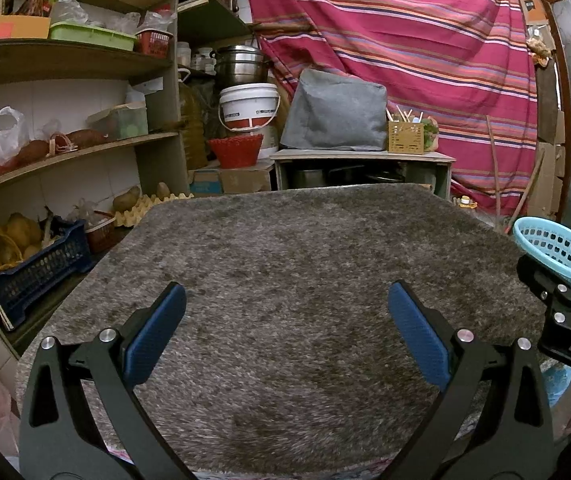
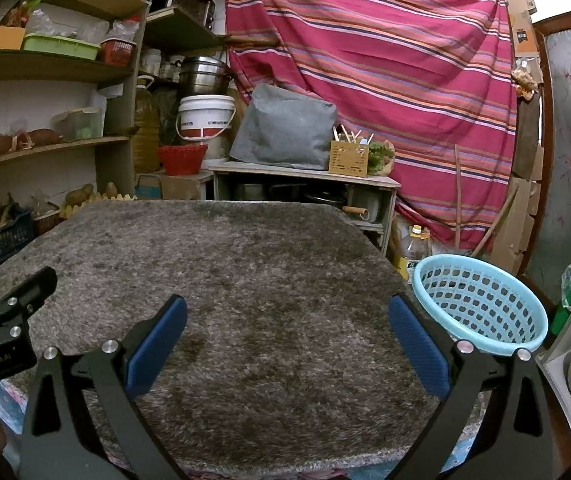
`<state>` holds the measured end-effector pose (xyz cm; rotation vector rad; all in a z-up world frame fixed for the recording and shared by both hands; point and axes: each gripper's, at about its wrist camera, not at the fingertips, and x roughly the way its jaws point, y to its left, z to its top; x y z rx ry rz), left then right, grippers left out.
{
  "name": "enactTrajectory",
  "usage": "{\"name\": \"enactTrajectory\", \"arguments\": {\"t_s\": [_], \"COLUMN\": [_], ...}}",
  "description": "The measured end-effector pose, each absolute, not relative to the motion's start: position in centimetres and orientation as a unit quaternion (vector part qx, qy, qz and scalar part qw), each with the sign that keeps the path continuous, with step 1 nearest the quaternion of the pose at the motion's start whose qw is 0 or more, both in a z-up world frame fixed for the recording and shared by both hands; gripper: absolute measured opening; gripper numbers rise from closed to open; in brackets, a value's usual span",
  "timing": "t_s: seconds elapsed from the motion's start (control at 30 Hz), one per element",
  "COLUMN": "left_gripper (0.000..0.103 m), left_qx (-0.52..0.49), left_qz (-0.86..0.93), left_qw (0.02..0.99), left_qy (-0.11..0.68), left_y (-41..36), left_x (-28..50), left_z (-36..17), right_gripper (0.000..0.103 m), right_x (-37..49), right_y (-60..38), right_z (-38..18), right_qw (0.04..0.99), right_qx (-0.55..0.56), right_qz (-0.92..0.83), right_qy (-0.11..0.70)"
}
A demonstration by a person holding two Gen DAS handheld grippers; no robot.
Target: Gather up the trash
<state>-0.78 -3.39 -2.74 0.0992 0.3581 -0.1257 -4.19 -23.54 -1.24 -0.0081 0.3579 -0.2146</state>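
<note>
Both grippers — left (image 1: 285,332) and right (image 2: 287,334) — are held spread wide, nothing grasped. A blue basket (image 2: 481,300) is seen beside the grey rug (image 2: 225,280).

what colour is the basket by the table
Light blue; the basket shows best in the right wrist view.

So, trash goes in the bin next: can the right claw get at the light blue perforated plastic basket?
Probably yes: the basket sits just beside the open right claw, nothing between.
</note>
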Motion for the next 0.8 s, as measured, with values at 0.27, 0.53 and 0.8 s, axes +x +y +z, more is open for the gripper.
{"name": "enactTrajectory", "arguments": {"t_s": [0.27, 0.53, 0.8], "left_gripper": [0.098, 0.098, 0.098], "left_qx": [0.05, 0.05, 0.05], "left_qz": [-0.063, -0.062, -0.061], "left_qw": [0.981, 0.981, 0.981], "left_qy": [0.178, 0.177, 0.177], "left_y": [-3.41, -3.5, -3.44], "left_x": [-0.86, -0.89, -0.91], "left_z": [-2.72, -2.72, -2.66], "right_gripper": [0.099, 0.099, 0.099], "right_x": [-4.18, -4.18, -4.18], "right_y": [-23.49, -23.43, -23.44], "right_z": [-1.21, -1.2, -1.2], "right_qw": [0.979, 0.979, 0.979], "right_qx": [-0.005, -0.004, -0.004], "right_qz": [-0.105, -0.105, -0.105], "right_qy": [0.177, 0.177, 0.177]}}
